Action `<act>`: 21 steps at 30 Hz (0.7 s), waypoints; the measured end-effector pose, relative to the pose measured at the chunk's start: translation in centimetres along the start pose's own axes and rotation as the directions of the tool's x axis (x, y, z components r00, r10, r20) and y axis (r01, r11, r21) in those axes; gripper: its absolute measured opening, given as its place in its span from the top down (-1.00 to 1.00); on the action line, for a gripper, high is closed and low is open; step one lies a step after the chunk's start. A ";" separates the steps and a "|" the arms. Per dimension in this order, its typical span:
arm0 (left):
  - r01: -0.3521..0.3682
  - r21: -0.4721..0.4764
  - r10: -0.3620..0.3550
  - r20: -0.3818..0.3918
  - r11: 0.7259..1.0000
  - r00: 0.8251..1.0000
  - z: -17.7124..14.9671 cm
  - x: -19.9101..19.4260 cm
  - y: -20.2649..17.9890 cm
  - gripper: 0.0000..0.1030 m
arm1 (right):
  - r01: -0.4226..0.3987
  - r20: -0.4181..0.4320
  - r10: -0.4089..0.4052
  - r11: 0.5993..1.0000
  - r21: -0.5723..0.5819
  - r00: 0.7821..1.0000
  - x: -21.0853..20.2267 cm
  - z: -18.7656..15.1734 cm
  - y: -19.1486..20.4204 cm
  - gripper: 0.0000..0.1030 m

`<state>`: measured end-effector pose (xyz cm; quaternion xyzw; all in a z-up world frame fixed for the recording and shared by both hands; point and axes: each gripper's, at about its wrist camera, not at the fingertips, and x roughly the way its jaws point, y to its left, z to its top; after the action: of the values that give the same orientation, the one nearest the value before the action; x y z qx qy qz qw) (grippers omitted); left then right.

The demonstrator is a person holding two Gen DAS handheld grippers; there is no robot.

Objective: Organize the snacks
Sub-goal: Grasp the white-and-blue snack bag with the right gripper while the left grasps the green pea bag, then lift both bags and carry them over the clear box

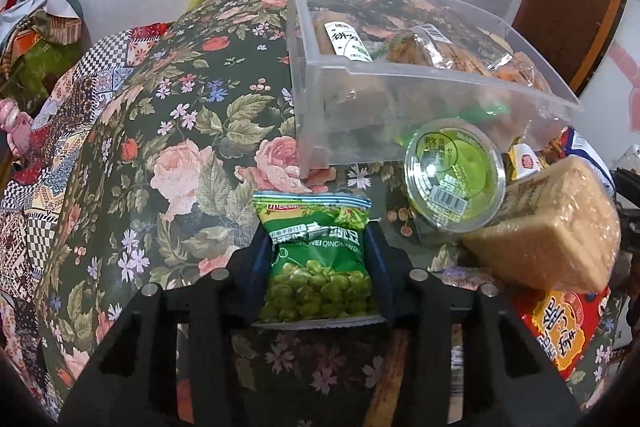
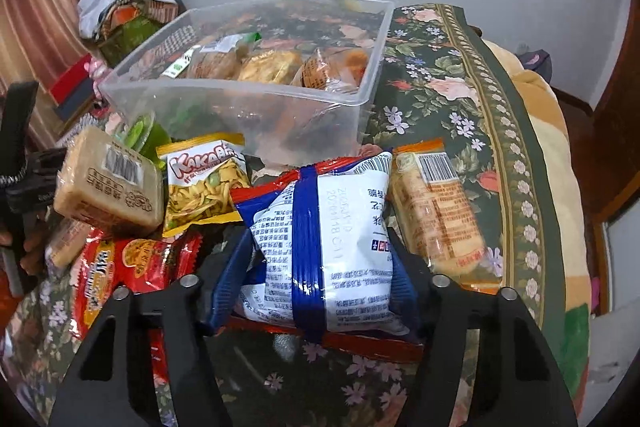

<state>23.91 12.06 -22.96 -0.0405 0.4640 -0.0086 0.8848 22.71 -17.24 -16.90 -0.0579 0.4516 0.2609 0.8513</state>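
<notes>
1. At upper right of the left view, clear bin (image 1: 400, 83) already holds several wrapped cakes.
2. Left gripper (image 1: 320, 267) clamps green pea packet (image 1: 316, 259), frame centre, outside the bin.
3. Right gripper (image 2: 316, 259) clamps white-blue bag (image 2: 320, 239); pile remains on the surface (image 2: 440, 99).

Each wrist camera looks forward along its fingers, close over the snacks; both views share the clear bin (image 1: 400, 83) (image 2: 256, 99) beyond them.

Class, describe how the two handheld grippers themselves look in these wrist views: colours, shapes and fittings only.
Both look alike. The left gripper and right gripper have matte black angular frames with cut-out slots and round silver fittings on top. Their fingers carry dark blue pads, ribbed on the right gripper. No cables, markings or sleeves show.
</notes>
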 end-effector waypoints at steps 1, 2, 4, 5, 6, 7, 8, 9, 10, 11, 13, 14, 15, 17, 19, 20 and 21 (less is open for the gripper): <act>0.000 -0.001 0.000 0.004 1.000 1.000 -0.1 -0.2 0.1 0.15 | -0.006 0.004 0.006 1.000 0.010 1.000 -0.3 -0.1 -0.2 -0.05; -0.003 -0.001 0.003 0.007 1.000 1.000 -0.3 -0.3 0.1 0.15 | -0.008 0.006 0.008 1.000 0.013 1.000 -0.4 -0.1 -0.1 -0.02; -0.006 -0.003 0.006 0.016 1.000 1.000 -0.6 -0.8 0.1 0.16 | -0.009 0.011 0.009 1.000 0.010 1.000 -0.8 -0.3 0.0 0.02; -0.006 -0.005 0.006 0.021 1.000 1.000 -0.7 -1.2 0.2 0.16 | -0.007 0.013 0.007 1.000 0.008 1.000 -0.9 -0.3 0.1 0.02; -0.007 -0.010 0.007 0.025 1.000 1.000 -0.8 -1.5 0.3 0.16 | -0.004 0.015 0.004 1.000 0.005 1.000 -1.0 -0.3 0.2 0.02; -0.006 -0.013 0.007 0.029 1.000 1.000 -0.9 -1.8 0.3 0.16 | -0.001 0.018 0.001 1.000 0.000 1.000 -1.2 -0.4 0.3 0.03; -0.008 -0.016 0.009 0.035 1.000 0.999 -1.0 -2.3 0.5 0.16 | -0.001 0.020 0.001 1.000 -0.004 1.000 -1.3 -0.4 0.4 0.03; -0.011 -0.017 0.012 0.042 1.000 0.999 -1.0 -2.7 0.5 0.17 | -0.002 0.022 0.002 1.000 -0.005 1.000 -1.5 -0.4 0.5 0.03; -0.016 -0.017 0.016 0.052 1.000 0.998 -1.0 -3.3 0.5 0.16 | -0.006 0.028 0.006 1.000 -0.006 1.000 -1.8 -0.4 0.6 0.03; -0.018 -0.015 0.018 0.064 1.000 0.998 -1.0 -3.8 0.5 0.16 | -0.007 0.033 0.007 1.000 -0.006 0.999 -2.1 -0.3 0.7 0.03; -0.021 -0.012 0.022 0.084 1.000 0.996 -0.7 -4.9 0.4 0.16 | -0.007 0.049 0.007 1.000 -0.007 0.999 -2.7 0.0 0.9 0.03; -0.022 -0.010 0.023 0.100 1.000 0.995 -0.5 -5.6 0.3 0.16 | -0.006 0.061 0.006 1.000 -0.007 0.998 -3.1 0.2 0.9 0.03; -0.021 -0.009 0.022 0.114 1.000 0.993 -0.3 -6.3 0.2 0.16 | -0.006 0.072 0.007 1.000 -0.007 0.997 -3.4 0.5 1.0 0.03; -0.020 -0.008 0.021 0.141 1.000 0.990 0.1 -7.4 -0.1 0.16 | -0.008 0.101 0.009 1.000 -0.008 0.995 -4.3 1.1 1.1 0.03; -0.014 -0.007 0.015 0.174 1.000 0.985 0.8 -8.7 -0.5 0.16 | -0.012 0.135 0.013 1.000 -0.009 0.991 -5.2 1.9 1.2 0.03; -0.012 -0.006 0.013 0.187 1.000 0.982 1.1 -9.1 -0.7 0.16 | -0.012 0.147 0.014 1.000 -0.010 0.989 -5.5 2.3 1.2 0.03; -0.011 -0.003 0.012 0.202 1.000 0.979 1.5 -9.6 -0.9 0.16 | -0.013 0.161 0.015 1.000 -0.011 0.987 -5.8 2.7 1.3 0.03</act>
<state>19.70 11.78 -14.12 -0.0395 0.3722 0.0013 0.9273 21.37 -17.53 -10.51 -0.0376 0.3802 0.2729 0.8829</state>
